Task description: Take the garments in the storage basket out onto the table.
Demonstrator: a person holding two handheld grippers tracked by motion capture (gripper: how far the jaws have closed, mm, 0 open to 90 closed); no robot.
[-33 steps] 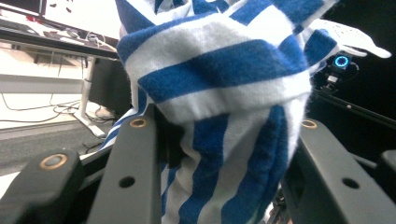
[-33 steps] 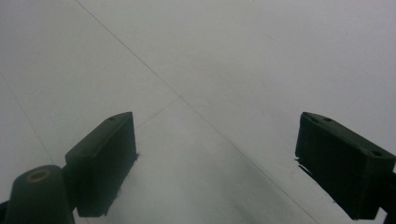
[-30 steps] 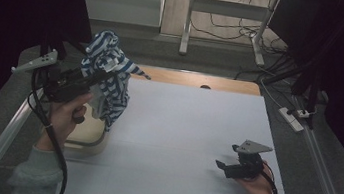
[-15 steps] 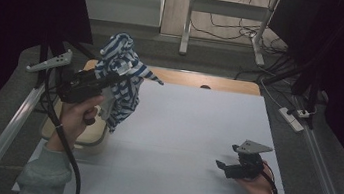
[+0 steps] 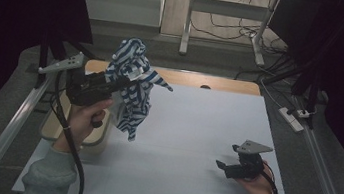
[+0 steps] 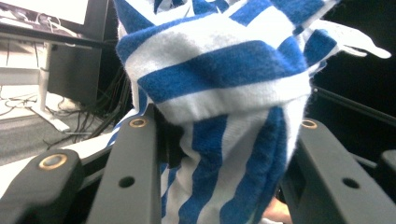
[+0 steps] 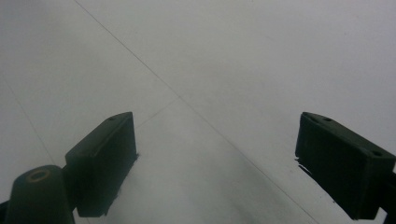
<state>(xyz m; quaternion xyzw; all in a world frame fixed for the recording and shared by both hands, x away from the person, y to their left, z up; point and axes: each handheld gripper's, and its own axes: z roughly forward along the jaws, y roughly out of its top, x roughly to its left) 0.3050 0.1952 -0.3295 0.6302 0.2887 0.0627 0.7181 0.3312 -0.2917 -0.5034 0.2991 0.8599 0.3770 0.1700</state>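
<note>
High view: the left gripper (image 5: pixel 111 83) holds a blue-and-white striped cloth (image 5: pixel 133 89) up in the air above the left part of the white table (image 5: pixel 196 130), its lower end hanging just over the surface. Beneath the left hand sits a shallow tub (image 5: pixel 96 140) at the table's left edge; what lies in it cannot be told. The left gripper view shows the cloth (image 6: pixel 224 107) bunched and pinched tight between the jaws. The right gripper (image 5: pixel 224 167) rests low near the right corner, jaws spread wide with nothing between them, bare tabletop ahead in the right gripper view
</note>
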